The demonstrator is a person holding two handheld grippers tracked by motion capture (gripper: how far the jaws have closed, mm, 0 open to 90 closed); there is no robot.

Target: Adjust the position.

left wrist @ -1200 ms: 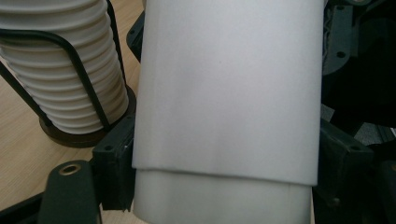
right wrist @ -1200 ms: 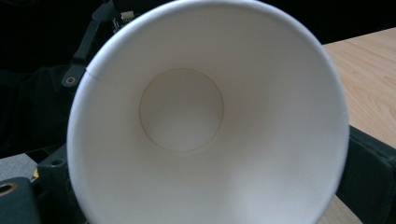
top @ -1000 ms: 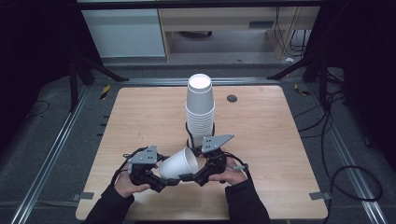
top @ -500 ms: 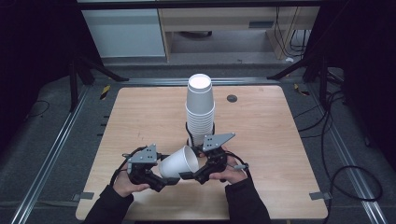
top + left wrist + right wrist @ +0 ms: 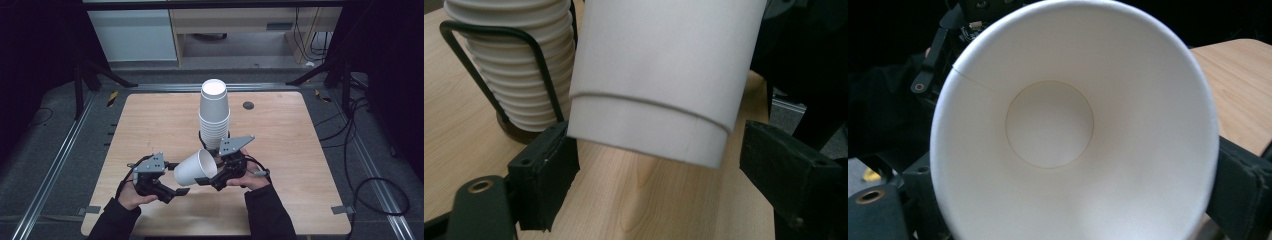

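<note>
A single white paper cup with a rolled rim (image 5: 196, 169) is held on its side low over the near part of the pale wooden table (image 5: 150, 120), between the two hand-held grippers, its mouth turned toward the right gripper (image 5: 212, 181) and its base toward the left gripper (image 5: 175, 192). In the right gripper view the cup's open mouth sits between the black jaws, which appear to press on the wall near the rim from either side. In the left gripper view the jaws stand spread wide on either side of the cup's narrow base, the left pad (image 5: 544, 175) just at its edge and the right one apart from it, so that gripper pinches nothing. Just behind stands a tall stack of white paper cups (image 5: 214, 112) in a black wire holder (image 5: 499, 65). The cup looks very light and thin-walled; it would dent under a hard squeeze and slip under a loose one, so the stiffer base ring or the rolled rim seems the safest place to take hold
</note>
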